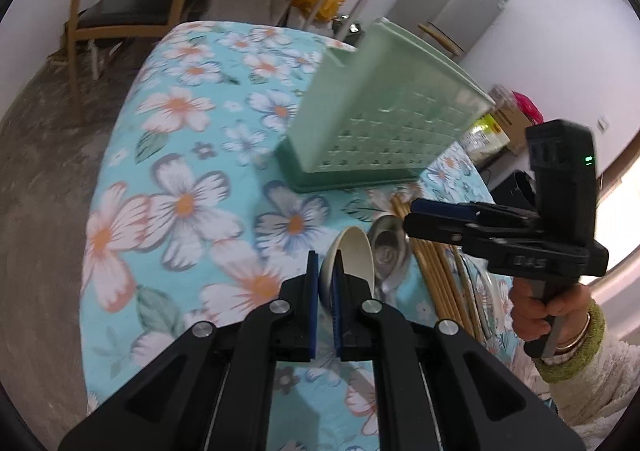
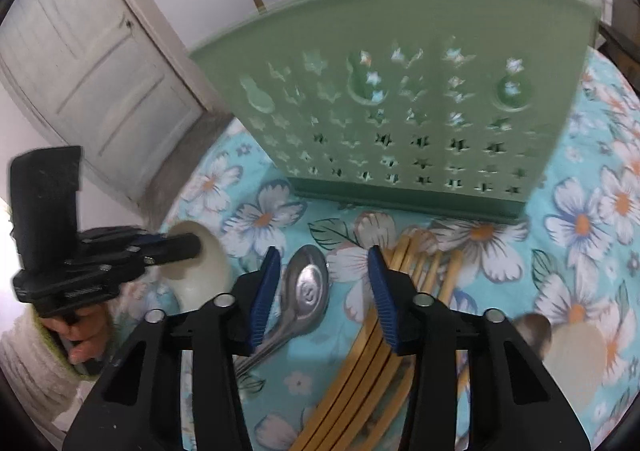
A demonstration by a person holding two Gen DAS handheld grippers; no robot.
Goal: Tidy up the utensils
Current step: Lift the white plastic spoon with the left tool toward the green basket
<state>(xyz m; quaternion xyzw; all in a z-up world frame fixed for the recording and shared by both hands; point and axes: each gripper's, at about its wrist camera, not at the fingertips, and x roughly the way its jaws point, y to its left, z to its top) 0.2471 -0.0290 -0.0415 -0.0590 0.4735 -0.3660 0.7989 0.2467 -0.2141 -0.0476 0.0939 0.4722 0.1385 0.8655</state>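
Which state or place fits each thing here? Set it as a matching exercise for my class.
Things:
1. cream ceramic spoon
2. shiny metal spoon
3. light wooden chopsticks
4. green perforated plastic utensil holder

States or places:
A. standing upright on the floral tablecloth
B. lying below the right gripper, not pinched
C. lying in a bundle
D. clamped in the left gripper

Pairs: 1-D, 2-B, 3-C, 4-A
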